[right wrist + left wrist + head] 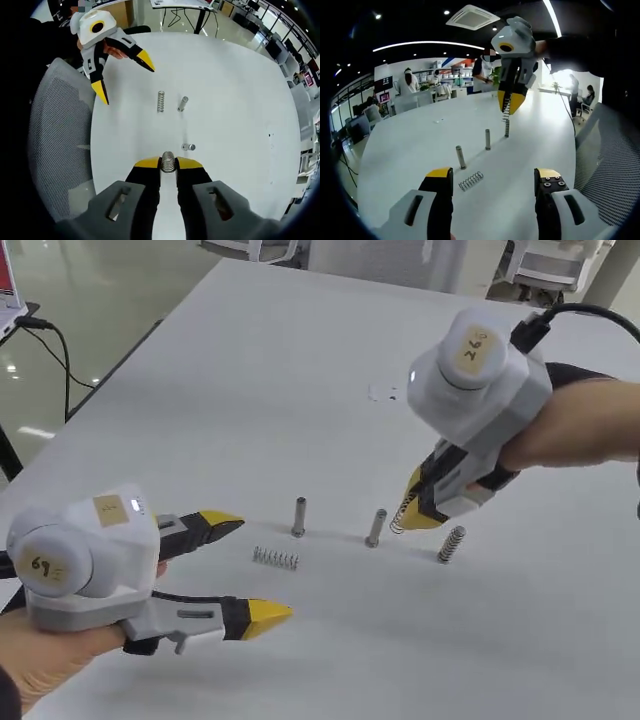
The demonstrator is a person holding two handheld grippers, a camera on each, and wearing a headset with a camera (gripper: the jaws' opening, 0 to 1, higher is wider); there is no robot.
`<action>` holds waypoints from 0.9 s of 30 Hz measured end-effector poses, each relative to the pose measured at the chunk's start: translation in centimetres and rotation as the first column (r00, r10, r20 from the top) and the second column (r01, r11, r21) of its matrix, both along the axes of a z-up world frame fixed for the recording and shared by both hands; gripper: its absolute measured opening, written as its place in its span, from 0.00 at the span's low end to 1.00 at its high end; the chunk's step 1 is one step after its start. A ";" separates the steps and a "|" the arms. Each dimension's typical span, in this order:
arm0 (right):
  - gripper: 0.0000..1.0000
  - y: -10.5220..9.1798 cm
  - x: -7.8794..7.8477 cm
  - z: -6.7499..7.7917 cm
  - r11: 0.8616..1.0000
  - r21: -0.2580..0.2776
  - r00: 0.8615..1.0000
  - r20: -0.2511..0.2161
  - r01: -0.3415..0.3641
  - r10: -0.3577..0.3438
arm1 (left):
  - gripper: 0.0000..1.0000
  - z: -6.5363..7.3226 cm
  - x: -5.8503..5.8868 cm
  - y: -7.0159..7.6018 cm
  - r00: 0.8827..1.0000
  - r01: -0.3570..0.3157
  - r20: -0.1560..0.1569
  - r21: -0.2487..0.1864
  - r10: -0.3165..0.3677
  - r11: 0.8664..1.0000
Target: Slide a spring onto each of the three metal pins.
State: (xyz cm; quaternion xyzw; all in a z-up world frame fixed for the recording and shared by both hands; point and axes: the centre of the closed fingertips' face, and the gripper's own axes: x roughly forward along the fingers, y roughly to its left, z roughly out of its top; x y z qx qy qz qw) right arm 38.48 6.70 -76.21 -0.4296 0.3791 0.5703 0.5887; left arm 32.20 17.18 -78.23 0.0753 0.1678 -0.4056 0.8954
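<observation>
My right gripper (168, 164) has its yellow-tipped jaws closed almost together, pinching a small silver coil spring (402, 517) by its upper end. The spring hangs slanted, its free end just beside the top of the middle grey metal pin (376, 528) and not yet over it. Just to the right stands the right-hand pin (452, 544), already wearing a spring along its length. To the left stands the bare left-hand pin (299, 517). Near its foot a second loose spring (276, 558) lies flat on the white tabletop (300, 390). My left gripper (255, 568) hovers nearest me, jaws spread wide with nothing between them, pointing toward that loose spring. I judge one pin done and the second in hand. Next I need to bring the held spring upright, centre its open end above the middle pin, then lower it. A slanted coil may catch on the pin's tip.
</observation>
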 end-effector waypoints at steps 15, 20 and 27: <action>0.13 0.3 3.1 -1.0 1.000 0.016 0.999 0.043 0.027 -0.028 | 0.64 -0.1 -0.1 0.0 1.000 -0.005 -0.007 0.006 0.005 1.000; 0.13 0.6 3.4 -1.7 0.999 0.009 0.999 0.028 0.032 -0.032 | 0.64 -0.3 -0.1 0.1 1.000 -0.007 -0.012 0.004 0.008 1.000; 0.13 0.7 3.6 -2.2 0.999 0.004 0.999 0.016 0.035 -0.036 | 0.64 -0.4 -0.1 0.6 1.000 -0.017 -0.015 0.004 0.017 1.000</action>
